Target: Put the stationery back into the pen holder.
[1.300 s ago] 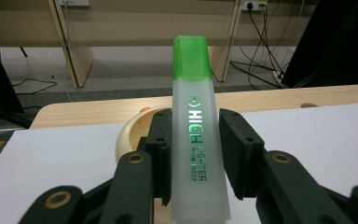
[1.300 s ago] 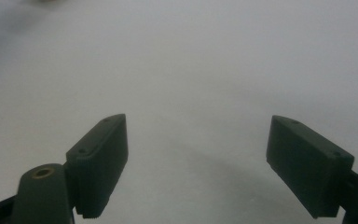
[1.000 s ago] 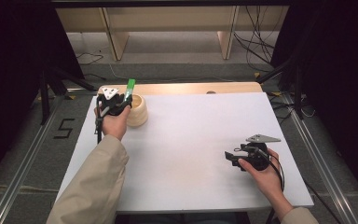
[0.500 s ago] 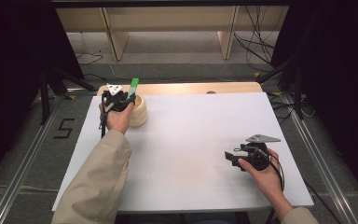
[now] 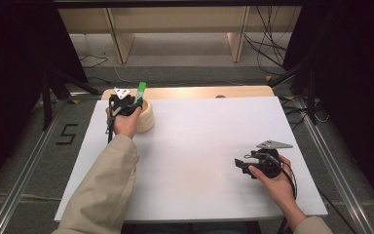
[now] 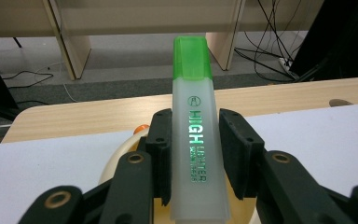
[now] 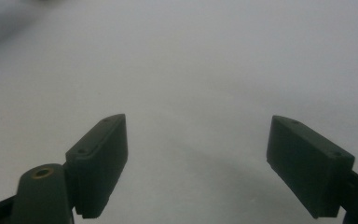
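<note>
Looking down from the high view first: left claw (image 5: 135,100) up at the far left of the white tabletop (image 5: 199,146), right over the round cream bowl (image 5: 145,117). Pinching a highlighter (image 5: 140,89) with a green cap. Cap end pointing up and away, other end pointing down toward the bowl. So the bowl just below the claw, and the long side of the pen nearly standing up, tipped a little. Probably the next move: lower the pen into the bowl, then let go. Right claw (image 5: 240,165) far off, low on the right side of the tabletop, well apart from bowl and pen. Left hand much nearer, so the job looks like one for the left hand.

Next, the left claw view: highlighter (image 6: 196,135) squeezed between the two black pads (image 6: 161,149), one pad on each side of its pale body. Green cap sticking out past the pads, blunt end hanging below them. Cream rim of the bowl (image 6: 116,161) peeking out under the pads, with a bit of something orange (image 6: 141,128) at the rim. Hard to tell what that orange bit is.

Last, the right claw view: right claw (image 7: 196,163) spread wide, nothing between the pads, just plain white tabletop (image 7: 191,70) underneath.
</note>
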The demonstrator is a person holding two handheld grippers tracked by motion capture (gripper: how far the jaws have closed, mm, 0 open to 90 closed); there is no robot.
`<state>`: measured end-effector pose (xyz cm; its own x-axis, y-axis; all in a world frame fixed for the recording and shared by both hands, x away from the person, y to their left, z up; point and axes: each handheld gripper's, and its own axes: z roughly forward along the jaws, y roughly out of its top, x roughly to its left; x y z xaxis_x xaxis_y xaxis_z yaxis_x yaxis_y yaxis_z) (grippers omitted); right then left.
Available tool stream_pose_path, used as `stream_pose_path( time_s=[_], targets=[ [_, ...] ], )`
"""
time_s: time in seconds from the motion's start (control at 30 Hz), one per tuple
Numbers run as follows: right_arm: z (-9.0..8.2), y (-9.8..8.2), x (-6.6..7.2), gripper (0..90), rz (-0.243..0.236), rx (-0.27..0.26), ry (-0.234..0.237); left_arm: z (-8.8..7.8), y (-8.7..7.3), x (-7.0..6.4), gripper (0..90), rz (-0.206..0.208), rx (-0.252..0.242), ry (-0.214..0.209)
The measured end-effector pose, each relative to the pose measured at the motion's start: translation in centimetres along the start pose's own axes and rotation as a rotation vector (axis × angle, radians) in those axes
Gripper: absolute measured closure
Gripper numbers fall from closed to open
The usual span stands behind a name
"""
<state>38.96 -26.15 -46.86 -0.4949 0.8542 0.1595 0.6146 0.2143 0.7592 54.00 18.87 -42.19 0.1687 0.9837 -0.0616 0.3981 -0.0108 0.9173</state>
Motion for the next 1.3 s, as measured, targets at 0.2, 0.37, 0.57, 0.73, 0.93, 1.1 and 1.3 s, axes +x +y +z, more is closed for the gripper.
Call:
stream_pose_path(
  time_s=[0.2, 0.37, 0.57, 0.73, 0.93, 1.1, 1.3],
  targets=[
    [0.0, 0.0, 0.0, 21.0, 0.000, -0.001, 0.000, 0.2, -0.2, -0.1, 66.4, 0.011, 0.006, 0.001],
    [0.0, 0.0, 0.0, 20.9, 0.002, 0.002, 0.002, 0.4, -0.3, -0.1, 66.4, 0.017, 0.014, 0.005],
    [0.0, 0.0, 0.0, 20.8, 0.004, 0.003, 0.001, 0.5, -0.4, -0.2, 66.4, 0.024, 0.017, 0.013],
    [0.0, 0.0, 0.0, 20.8, 0.003, 0.003, 0.002, 0.6, -0.5, -0.2, 66.4, 0.034, 0.025, 0.013],
    [0.0, 0.0, 0.0, 20.7, 0.000, 0.006, 0.003, 0.6, -0.7, -0.1, 66.3, 0.040, 0.027, 0.018],
    [0.1, 0.0, 0.0, 20.6, 0.000, 0.008, 0.003, 0.7, -0.8, -0.1, 66.3, 0.044, 0.030, 0.021],
    [0.1, 0.0, 0.0, 20.6, 0.000, 0.008, 0.004, 0.8, -1.1, -0.1, 66.3, 0.051, 0.036, 0.023]
  ],
)
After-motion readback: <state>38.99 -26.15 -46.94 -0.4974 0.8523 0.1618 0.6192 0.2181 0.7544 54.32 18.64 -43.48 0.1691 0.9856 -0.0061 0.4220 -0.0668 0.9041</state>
